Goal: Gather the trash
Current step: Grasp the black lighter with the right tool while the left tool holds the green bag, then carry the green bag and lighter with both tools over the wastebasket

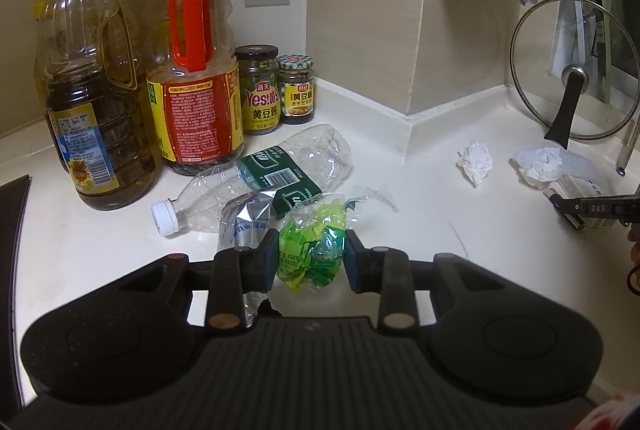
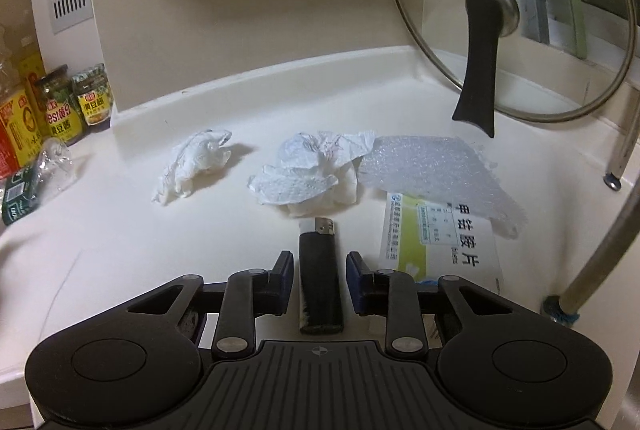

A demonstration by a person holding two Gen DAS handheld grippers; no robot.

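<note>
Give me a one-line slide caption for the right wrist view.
Right claw straddling a black lighter on the white counter, crumpled tissues and a medicine box just beyond.

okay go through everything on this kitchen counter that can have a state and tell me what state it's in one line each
Clear plastic water bottle: crushed, capped, on its side.
Crumpled green wrapper: clamped in left gripper.
Black lighter: flat on counter, between right gripper pads, small gaps showing.
White tissue wad: crumpled.
Glass pot lid: propped upright.
Two sauce jars: closed.
</note>
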